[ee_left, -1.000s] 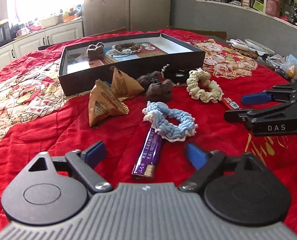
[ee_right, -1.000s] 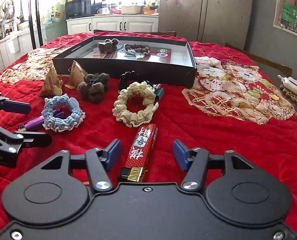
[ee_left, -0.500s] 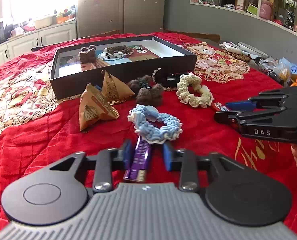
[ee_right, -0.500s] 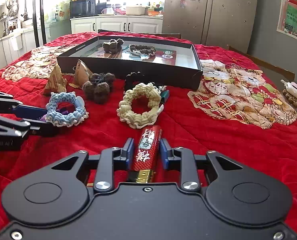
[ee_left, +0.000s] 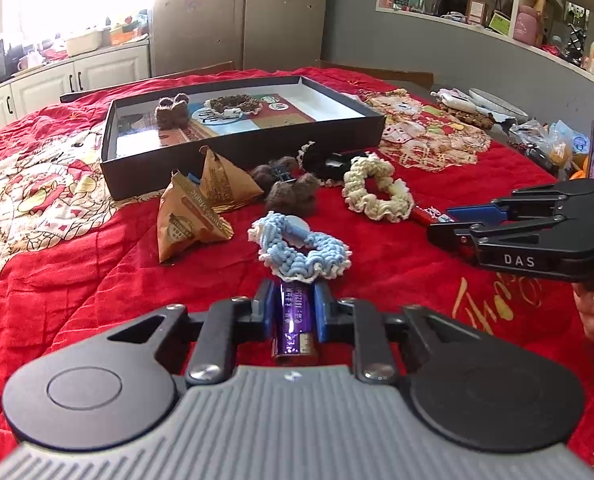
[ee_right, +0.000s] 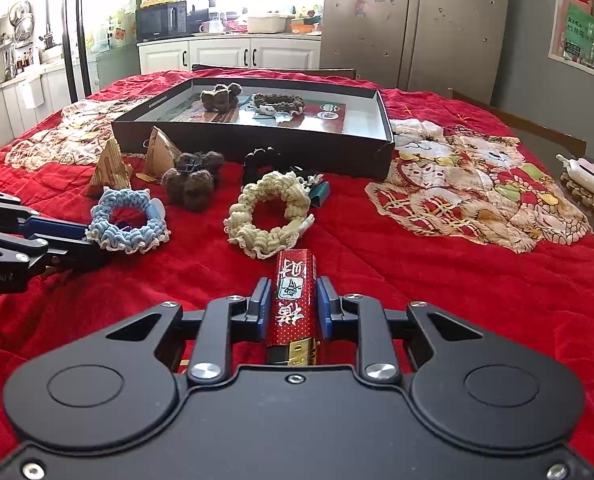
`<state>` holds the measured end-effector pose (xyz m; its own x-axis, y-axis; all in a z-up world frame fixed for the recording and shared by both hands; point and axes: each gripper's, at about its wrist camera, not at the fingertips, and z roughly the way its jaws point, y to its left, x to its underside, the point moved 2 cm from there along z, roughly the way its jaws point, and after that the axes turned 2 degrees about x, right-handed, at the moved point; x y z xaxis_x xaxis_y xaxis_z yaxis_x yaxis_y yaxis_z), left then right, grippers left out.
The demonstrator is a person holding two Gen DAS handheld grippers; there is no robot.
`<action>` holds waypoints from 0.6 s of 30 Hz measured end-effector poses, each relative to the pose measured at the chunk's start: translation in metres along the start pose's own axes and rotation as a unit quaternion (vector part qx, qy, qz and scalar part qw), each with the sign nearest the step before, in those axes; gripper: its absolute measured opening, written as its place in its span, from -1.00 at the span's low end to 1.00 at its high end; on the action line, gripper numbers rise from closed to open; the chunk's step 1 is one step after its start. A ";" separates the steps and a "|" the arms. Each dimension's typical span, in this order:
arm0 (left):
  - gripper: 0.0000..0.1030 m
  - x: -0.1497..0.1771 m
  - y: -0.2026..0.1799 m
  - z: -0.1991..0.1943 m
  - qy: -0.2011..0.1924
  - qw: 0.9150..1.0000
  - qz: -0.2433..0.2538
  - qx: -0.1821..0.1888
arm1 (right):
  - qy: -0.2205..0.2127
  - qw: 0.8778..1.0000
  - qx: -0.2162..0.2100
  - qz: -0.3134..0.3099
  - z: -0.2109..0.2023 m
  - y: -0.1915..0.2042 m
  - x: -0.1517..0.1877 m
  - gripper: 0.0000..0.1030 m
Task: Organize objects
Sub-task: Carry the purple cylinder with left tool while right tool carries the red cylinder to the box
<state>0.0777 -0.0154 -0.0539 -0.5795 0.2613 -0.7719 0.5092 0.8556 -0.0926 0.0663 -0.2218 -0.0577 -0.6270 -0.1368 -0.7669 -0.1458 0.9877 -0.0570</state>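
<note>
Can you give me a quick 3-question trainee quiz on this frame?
1. True or false: the left claw is shut on the purple foil-wrapped stick.
2. What does the right claw hold? A) cream crocheted ring B) red dotted foil-wrapped stick C) brown paper pyramid packet
3. Fill in: the brown crocheted ring lies inside the black shallow ____.

Key: 1 true. 2 B, the red dotted foil-wrapped stick; the cream crocheted ring lies on the red quilted cloth. 3 box.
</note>
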 end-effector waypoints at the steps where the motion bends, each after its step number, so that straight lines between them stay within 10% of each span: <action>1: -0.55 -0.001 -0.001 -0.001 -0.001 1.000 0.002 0.000 | -0.001 1.000 -0.001 0.001 -0.001 -0.001 0.000 -0.56; 18: -0.55 -0.015 -0.020 -0.022 -0.027 0.999 0.028 0.013 | -0.038 0.999 -0.017 -0.001 -0.029 0.001 -0.012 -0.56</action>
<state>0.0624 -0.0271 -0.0267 -0.5149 0.2829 -0.8092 0.5560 0.8287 -0.0641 0.0510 -0.2214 -0.0302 -0.5678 -0.1307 -0.8127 -0.1738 0.9841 -0.0369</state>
